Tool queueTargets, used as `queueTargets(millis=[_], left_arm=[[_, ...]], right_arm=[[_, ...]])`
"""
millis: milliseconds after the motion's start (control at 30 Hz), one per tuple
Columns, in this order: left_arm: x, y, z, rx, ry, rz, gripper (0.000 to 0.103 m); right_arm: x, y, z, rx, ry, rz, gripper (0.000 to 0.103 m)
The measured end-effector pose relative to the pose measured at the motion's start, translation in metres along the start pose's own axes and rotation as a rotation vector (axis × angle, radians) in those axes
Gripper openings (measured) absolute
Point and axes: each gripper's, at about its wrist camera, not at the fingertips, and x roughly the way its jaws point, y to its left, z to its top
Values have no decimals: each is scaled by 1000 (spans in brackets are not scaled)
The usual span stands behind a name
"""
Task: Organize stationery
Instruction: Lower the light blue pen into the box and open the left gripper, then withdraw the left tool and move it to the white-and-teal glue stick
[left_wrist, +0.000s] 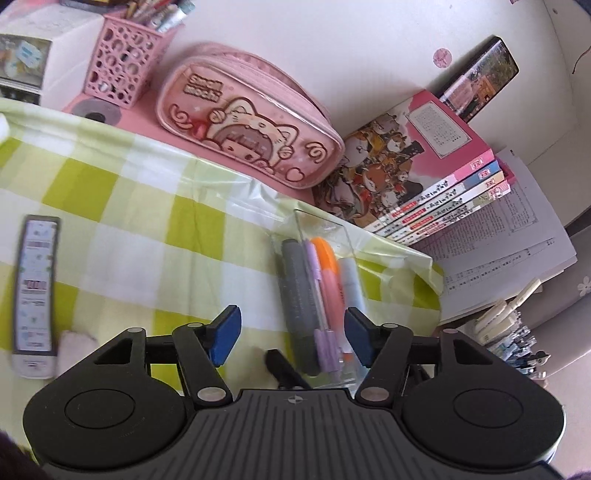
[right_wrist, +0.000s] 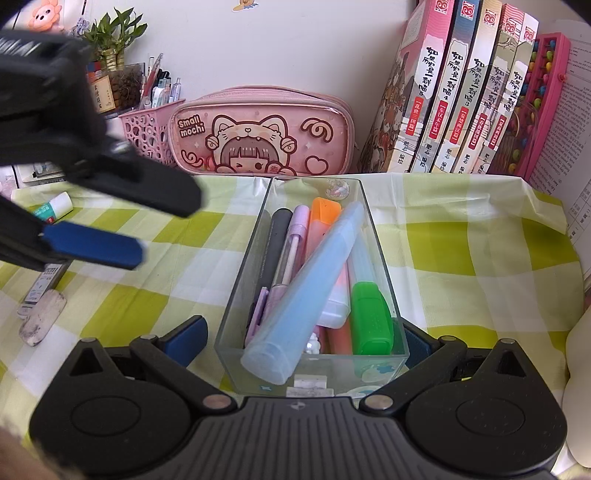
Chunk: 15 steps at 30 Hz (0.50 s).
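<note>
A clear glass box (right_wrist: 384, 273) stands on the green checked cloth and holds a grey pen, a lilac pen, orange and green highlighters and a pale blue tube (right_wrist: 306, 291) lying slantwise on top. My right gripper (right_wrist: 301, 338) is open, its blue pads on either side of the box's near end. My left gripper (left_wrist: 291, 334) is open and empty above the cloth, just left of the box (left_wrist: 343, 236); it also shows in the right wrist view (right_wrist: 92, 240). A worn eraser (right_wrist: 42, 317) and a flat packet (left_wrist: 35, 288) lie on the cloth at the left.
A pink cat pencil case (right_wrist: 262, 133) and a pink mesh pen cup (right_wrist: 151, 129) stand at the back. Books (right_wrist: 461, 92) lean at the back right beside open papers (left_wrist: 509, 236). A glue stick (right_wrist: 51, 208) lies at the left. The cloth's edge drops off at the right.
</note>
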Motion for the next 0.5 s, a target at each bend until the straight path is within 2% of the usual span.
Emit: queueTargets(millis=[200, 500], left_arm=[[-38, 31, -16, 55, -84, 157, 78], [-87, 86, -49, 47, -160, 383, 82]], right_arm=[[0, 0, 0, 0, 0, 0, 101], [0, 0, 0, 0, 0, 0, 101]])
